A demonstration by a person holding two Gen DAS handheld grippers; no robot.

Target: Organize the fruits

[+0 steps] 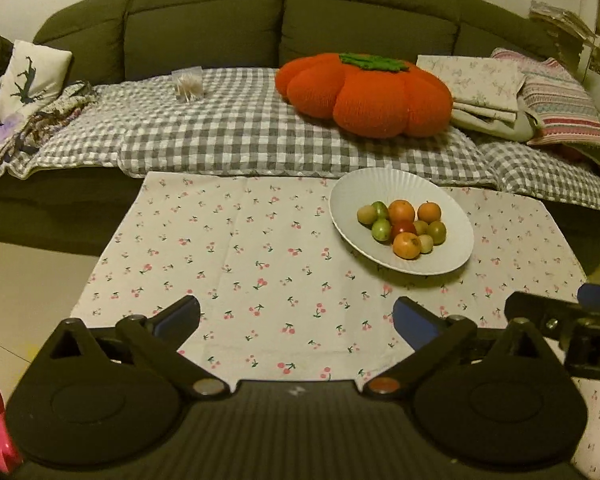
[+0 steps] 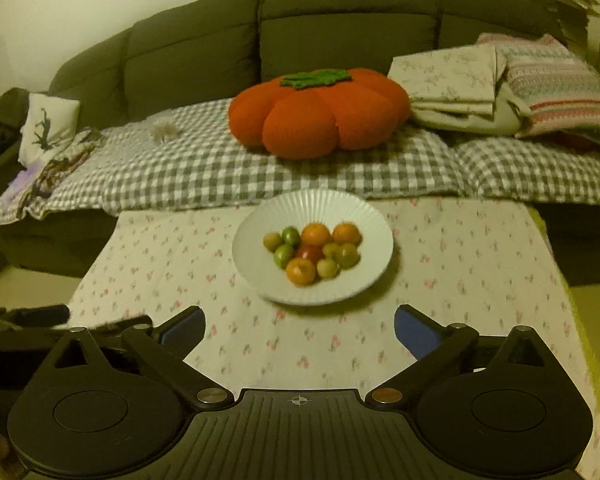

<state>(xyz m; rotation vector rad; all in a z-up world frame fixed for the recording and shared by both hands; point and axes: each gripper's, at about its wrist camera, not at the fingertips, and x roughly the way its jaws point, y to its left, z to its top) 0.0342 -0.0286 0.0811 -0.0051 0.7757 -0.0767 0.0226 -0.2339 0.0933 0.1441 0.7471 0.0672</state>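
A white ribbed plate sits on a cherry-print tablecloth. It holds several small fruits: oranges, green ones and a red one. My left gripper is open and empty, near the table's front edge, left of the plate. My right gripper is open and empty, just in front of the plate. The right gripper also shows at the right edge of the left wrist view.
Behind the table is a dark green sofa with a checked blanket, an orange pumpkin cushion, folded linens and a small clear box.
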